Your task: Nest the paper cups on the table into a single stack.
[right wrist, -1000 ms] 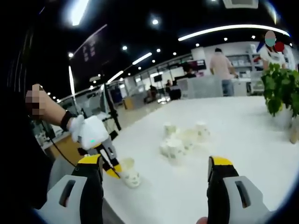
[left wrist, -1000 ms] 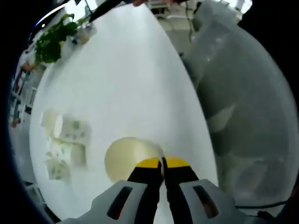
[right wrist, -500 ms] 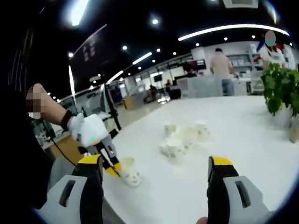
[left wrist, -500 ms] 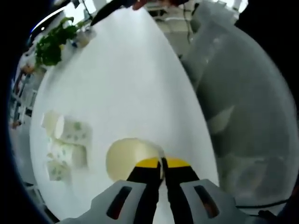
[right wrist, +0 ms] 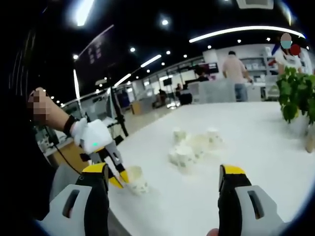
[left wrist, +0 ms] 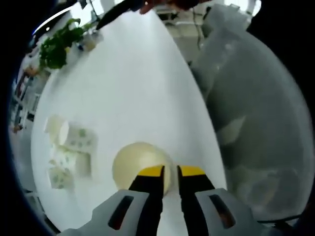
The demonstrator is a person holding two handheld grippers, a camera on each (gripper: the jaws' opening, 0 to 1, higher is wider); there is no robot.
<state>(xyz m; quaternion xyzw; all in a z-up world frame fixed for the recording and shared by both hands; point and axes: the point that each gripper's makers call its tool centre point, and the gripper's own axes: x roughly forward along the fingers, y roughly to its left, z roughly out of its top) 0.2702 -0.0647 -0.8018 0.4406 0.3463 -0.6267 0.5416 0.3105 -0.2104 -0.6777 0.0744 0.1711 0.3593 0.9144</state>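
Note:
A cream paper cup [left wrist: 138, 164] stands upright on the white table [left wrist: 128, 88], mouth up. My left gripper [left wrist: 171, 173] is at its near rim, jaws slightly parted, with the rim in the gap between them. Several printed paper cups [left wrist: 69, 152] lie clustered to the left. In the right gripper view the left gripper [right wrist: 118, 178], held by a gloved hand [right wrist: 93, 137], sits at that single cup [right wrist: 135, 183] near the table's edge. The cluster of cups [right wrist: 194, 145] is farther in. My right gripper [right wrist: 165, 172] hangs open above the table, holding nothing.
A potted green plant [right wrist: 295, 93] stands at the table's far side, also seen as a plant [left wrist: 54, 46] at the top left. The table edge [left wrist: 206, 128] runs just right of the single cup. People [right wrist: 236, 69] stand in the background.
My left gripper's jaws, pinched on the cup's rim before, have parted. The cup stays on the table. The right gripper holds still.

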